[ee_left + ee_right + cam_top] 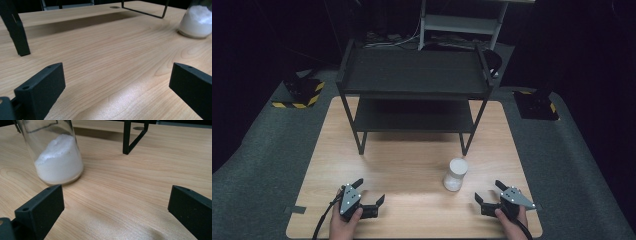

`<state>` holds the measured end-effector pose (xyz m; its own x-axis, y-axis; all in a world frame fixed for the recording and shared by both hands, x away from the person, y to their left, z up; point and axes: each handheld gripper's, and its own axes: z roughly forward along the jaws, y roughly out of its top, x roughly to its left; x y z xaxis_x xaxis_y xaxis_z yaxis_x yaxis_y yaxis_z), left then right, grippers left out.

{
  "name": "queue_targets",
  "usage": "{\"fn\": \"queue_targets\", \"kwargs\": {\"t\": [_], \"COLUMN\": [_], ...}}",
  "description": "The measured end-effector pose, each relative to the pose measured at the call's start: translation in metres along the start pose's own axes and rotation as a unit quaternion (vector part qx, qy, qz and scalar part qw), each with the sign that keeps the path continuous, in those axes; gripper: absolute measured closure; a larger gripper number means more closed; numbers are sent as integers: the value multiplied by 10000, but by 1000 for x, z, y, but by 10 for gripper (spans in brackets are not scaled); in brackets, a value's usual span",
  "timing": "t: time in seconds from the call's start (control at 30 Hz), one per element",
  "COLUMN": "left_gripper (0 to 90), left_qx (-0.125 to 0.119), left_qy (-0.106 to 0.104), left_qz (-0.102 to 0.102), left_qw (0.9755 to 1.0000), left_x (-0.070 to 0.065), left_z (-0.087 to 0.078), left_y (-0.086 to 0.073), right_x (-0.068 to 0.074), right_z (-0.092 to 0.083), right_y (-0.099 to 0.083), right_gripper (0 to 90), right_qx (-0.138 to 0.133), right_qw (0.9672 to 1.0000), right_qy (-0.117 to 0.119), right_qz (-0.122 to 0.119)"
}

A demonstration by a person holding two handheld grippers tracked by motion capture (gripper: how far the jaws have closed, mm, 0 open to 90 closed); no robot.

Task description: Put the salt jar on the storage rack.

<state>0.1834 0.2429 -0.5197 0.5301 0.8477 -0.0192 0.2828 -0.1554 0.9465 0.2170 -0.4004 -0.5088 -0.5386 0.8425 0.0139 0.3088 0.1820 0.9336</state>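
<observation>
The wooden worktop takes up the middle of the high view, pale grain running left to right, with grey carpet on either side of it. On its far half, in the upper middle of the frame, stands a black two-tier shelf rack; both tiers are bare and its thin legs rest on the wood. One of those legs shows at the upper left of the left gripper view, and another at the top centre of the right gripper view.

In front of the rack, lower right of centre in the high view, stands a clear jar, upright, white-lidded and partly filled with white powder. I can read no label or writing on it. It sits at the upper right of the left gripper view and at the upper left of the right gripper view.

At the bottom left of the high view a hand holds the left tongs, jaws spread wide and grasping nothing. At the bottom right the right tongs are likewise spread, near the jar but apart from it.
</observation>
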Motion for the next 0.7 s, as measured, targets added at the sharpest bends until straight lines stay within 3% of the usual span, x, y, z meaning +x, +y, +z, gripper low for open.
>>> {"fn": "queue_targets", "kwargs": {"t": [0.7], "left_gripper": [6], "left_qx": [74], "left_qy": [-98], "left_qz": [-99], "left_qw": [9999], "left_x": [4], "left_z": [2], "left_y": [3], "right_x": [1], "right_z": [0], "right_y": [0], "right_gripper": [7], "right_qx": [15], "right_qw": [10000], "right_qy": [9], "right_qz": [-85]}}
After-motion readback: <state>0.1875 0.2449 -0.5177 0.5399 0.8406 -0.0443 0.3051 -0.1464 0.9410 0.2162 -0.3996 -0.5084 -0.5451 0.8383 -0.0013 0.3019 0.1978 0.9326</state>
